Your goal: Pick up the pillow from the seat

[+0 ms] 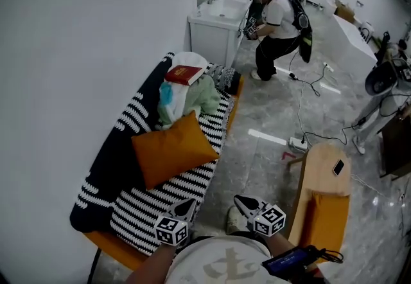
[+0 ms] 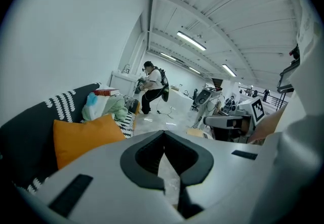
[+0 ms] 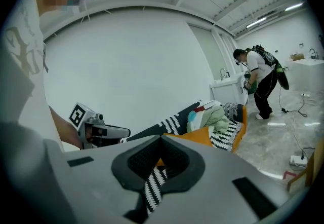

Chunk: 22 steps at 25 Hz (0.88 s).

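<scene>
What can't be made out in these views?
- Head view: print on the red book, too small.
- Head view: the screen of the phone, too small.
- Head view: what the crouching person holds, too small.
- Left gripper view: the lower edge of the orange pillow, hidden behind the left claw housing.

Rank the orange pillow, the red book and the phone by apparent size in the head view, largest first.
1. orange pillow
2. red book
3. phone
The gaps look clear, with no ties.
</scene>
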{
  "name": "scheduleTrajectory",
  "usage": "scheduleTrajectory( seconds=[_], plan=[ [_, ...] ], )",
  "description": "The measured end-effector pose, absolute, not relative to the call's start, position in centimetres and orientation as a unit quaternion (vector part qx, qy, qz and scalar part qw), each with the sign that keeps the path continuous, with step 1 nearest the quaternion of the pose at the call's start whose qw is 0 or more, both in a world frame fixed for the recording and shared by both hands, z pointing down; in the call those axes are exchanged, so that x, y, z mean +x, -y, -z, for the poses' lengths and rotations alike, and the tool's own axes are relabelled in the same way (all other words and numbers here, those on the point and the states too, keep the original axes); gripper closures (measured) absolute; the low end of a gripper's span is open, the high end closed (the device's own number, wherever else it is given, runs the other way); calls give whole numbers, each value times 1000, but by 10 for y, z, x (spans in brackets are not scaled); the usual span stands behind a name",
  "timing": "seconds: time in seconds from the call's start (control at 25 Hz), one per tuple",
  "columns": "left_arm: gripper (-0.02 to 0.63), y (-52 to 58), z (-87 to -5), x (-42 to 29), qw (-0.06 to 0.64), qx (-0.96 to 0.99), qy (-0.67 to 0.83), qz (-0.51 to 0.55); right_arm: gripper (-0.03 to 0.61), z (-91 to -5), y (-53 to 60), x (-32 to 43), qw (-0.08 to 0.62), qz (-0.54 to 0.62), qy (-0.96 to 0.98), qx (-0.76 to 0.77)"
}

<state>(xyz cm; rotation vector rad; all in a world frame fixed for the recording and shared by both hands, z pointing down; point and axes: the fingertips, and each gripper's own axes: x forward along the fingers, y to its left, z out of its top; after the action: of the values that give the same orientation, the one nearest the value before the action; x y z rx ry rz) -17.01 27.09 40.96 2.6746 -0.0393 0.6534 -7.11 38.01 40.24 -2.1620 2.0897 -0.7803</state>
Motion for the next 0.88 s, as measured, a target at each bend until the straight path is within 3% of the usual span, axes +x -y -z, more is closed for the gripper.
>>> scheduleTrajectory(
  seconds=[0.56,0.88],
  plan=[
    [606,-279,-397,-72,177,953,61,-239,568,-410,-366,34,37,257,-714,-650],
    [606,-281,-399,-59,188,944,122,-240,568,-411,-355,66,35,261,-746,-612]
  ],
)
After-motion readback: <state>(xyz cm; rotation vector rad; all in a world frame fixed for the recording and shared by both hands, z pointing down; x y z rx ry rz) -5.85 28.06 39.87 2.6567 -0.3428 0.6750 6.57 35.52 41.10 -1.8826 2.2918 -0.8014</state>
